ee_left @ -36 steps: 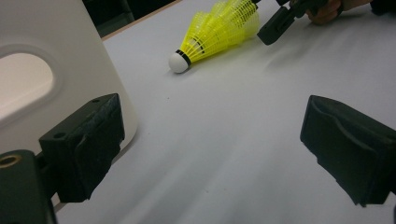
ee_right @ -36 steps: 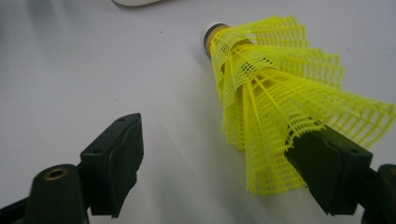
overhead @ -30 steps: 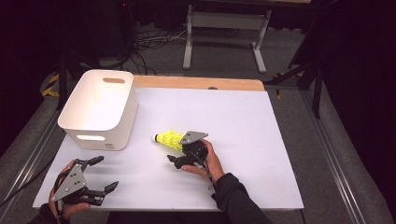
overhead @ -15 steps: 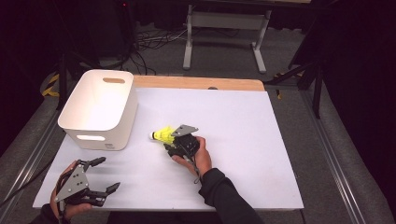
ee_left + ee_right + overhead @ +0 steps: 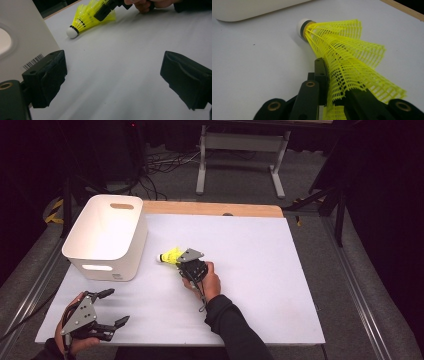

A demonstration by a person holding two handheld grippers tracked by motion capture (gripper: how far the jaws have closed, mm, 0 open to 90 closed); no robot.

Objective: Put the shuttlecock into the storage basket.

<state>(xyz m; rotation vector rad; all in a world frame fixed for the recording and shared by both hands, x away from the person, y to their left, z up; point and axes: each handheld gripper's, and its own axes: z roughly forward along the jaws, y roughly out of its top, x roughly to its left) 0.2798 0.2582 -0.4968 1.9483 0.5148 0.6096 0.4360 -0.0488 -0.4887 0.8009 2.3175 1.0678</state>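
Yellow plastic mesh, the skirt of a shuttlecock [image 5: 171,256], lies on its side on the white table [image 5: 260,270], near the middle and just right of a white bin [image 5: 107,237]. Its white cork tip [image 5: 301,27] points left toward the bin and rests on the tabletop, apart from the bin wall.

Moments ago the right gripper [image 5: 186,261] sat just right of the shuttlecock with its jaws wide. It has since slid a little left, and the jaws have just been closing. In the right gripper view they are now pinched on the wide rim of the skirt, which is squashed and folded between them. The person's right hand [image 5: 205,279] is behind the gripper, with a dark sleeve reaching back toward the near edge.

By my reading, the grab is done and the shuttlecock is ready to be lifted. The open bin beside it looks like the likely place for it. The grip is on soft mesh at one edge only, so the shuttlecock may swing or slip when raised.

At the near left corner the left gripper [image 5: 111,309] has kept where it was, jaws wide apart and holding nothing, low above the table beside the bin's near wall.
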